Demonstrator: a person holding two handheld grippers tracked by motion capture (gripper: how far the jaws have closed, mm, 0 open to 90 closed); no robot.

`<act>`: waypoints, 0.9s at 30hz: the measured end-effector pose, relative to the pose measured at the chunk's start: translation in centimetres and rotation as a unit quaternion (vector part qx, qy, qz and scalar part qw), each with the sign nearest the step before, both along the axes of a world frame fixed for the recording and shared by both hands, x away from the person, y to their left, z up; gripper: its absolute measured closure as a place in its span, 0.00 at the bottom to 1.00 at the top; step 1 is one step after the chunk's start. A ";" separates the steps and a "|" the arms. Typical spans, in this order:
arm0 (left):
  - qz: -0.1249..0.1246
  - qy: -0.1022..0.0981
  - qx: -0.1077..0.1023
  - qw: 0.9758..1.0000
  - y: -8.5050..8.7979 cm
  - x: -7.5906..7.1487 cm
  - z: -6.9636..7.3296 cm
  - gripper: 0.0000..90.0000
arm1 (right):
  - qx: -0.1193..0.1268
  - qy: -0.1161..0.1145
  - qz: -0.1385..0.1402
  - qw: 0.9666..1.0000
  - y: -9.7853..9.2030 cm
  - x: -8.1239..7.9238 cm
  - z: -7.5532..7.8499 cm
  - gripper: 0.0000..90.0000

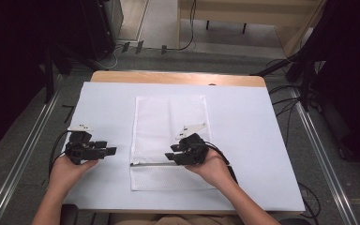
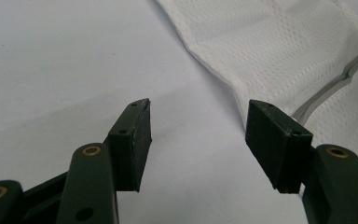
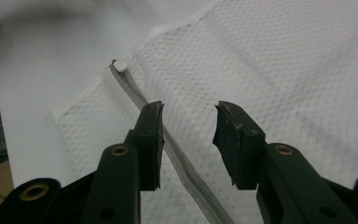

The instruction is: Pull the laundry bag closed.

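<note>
Zipper (image 3: 168, 140) of mesh bag (image 1: 168, 122) under open right claw (image 3: 186, 135), untouched.

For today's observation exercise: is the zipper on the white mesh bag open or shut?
Cannot tell for certain. The zipper on the mesh bag runs as one flat grey strip, no gap visible, but detail is too fine.

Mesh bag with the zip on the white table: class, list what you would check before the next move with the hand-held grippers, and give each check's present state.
1. Mesh bag lies flat on the white sheet: ok.
2. Zip in sight, running across the bag: ok.
3. Right hand-held gripper over the zip, jaws apart, nothing pinched: ok.
4. Zip pull within those jaws: not ok, it lies farther along, at the bag's edge.
5. Left hand-held gripper open beside the bag's edge, off the fabric: ok.
6. Zip fully shut: cannot tell.
</note>
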State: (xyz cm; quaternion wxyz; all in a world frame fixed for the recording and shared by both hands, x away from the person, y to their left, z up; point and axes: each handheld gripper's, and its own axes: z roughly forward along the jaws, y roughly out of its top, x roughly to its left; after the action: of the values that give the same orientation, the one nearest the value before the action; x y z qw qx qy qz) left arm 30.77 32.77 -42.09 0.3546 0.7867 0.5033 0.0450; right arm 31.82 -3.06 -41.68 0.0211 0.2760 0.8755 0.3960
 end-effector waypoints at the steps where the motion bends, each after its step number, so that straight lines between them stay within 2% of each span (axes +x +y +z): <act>1: 0.003 0.001 -0.002 1.000 0.1 0.0 0.0 0.46 | 0.000 0.000 0.002 1.000 0.2 0.0 0.0 0.70; 5: 0.009 -0.001 -0.006 1.000 0.3 0.0 0.0 0.46 | -0.002 0.002 0.013 1.000 1.2 0.0 -0.3 0.70; 9: 0.009 0.000 -0.004 1.000 0.3 0.1 -0.1 0.46 | 0.001 0.012 0.021 1.000 2.4 0.2 -0.4 0.71; 19: 0.007 -0.001 -0.003 1.000 0.4 0.2 -0.1 0.46 | 0.003 0.019 0.039 0.999 4.9 0.3 -1.1 0.74; 27: 0.007 0.000 -0.003 1.000 0.4 0.3 -0.2 0.46 | 0.004 0.026 0.051 0.998 6.1 -0.1 -1.8 0.75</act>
State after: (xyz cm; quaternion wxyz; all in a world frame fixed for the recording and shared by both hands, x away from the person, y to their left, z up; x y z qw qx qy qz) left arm 31.06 33.22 -42.24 0.3567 0.7821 0.5088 0.0465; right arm 31.76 3.05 -43.44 -0.0234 0.2410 0.8873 0.3925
